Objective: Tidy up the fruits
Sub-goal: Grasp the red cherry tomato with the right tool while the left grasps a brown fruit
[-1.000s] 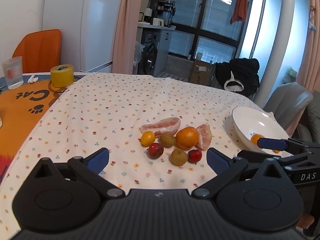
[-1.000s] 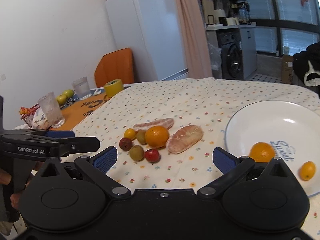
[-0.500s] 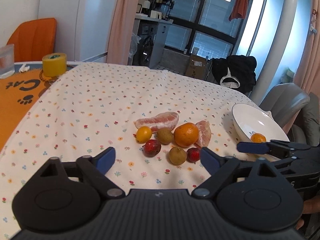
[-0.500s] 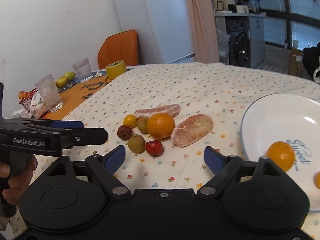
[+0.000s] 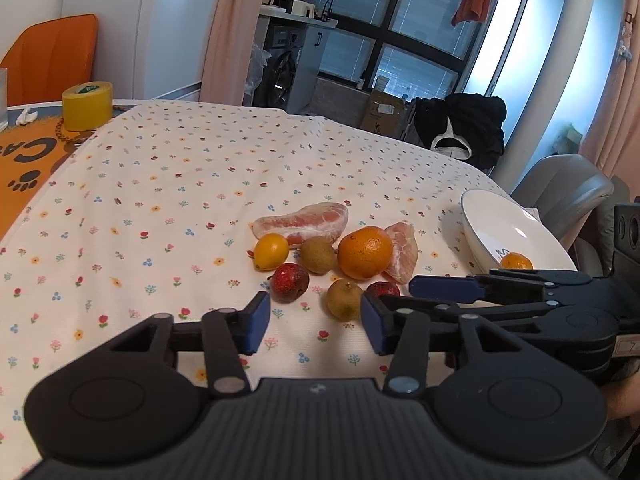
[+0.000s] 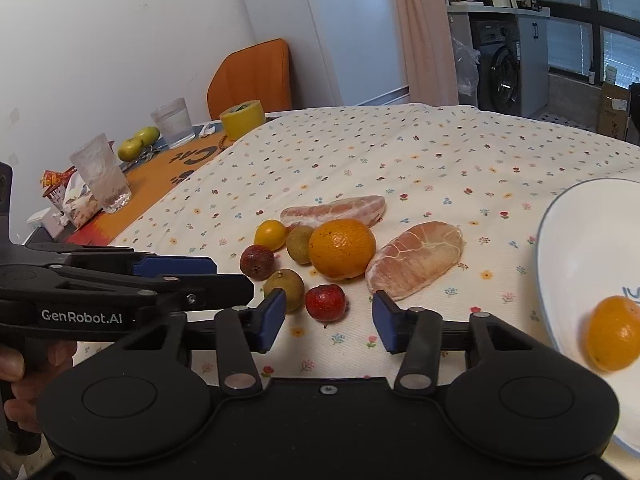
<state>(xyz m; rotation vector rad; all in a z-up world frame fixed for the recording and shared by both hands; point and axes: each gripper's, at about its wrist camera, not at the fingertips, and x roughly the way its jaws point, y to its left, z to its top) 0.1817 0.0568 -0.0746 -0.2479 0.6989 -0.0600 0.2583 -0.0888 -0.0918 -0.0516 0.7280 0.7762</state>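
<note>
Both tools are low over the table, side by side. My left tool [image 5: 312, 322] is part open with nothing between its pads, lined up on the near green-brown fruit [image 5: 345, 299]. My right tool [image 6: 329, 322] is also part open and empty, with the small red fruit [image 6: 325, 302] just ahead of its gap.

Behind those, 1 more red fruit [image 5: 290, 282], a yellow one [image 5: 271, 251], another green-brown one [image 5: 318, 255] and the orange [image 5: 365, 252] sit packed close together, some touching. 2 pomelo segments [image 6: 415, 259] lie at the back and right. Off to the right, the plate [image 6: 568, 240] holds 1 orange [image 6: 614, 333] already.

My worry: the tools are nearly touching each other, so they could collide. Closing on 1 round fruit could nudge its neighbours rolling across the cloth.
</note>
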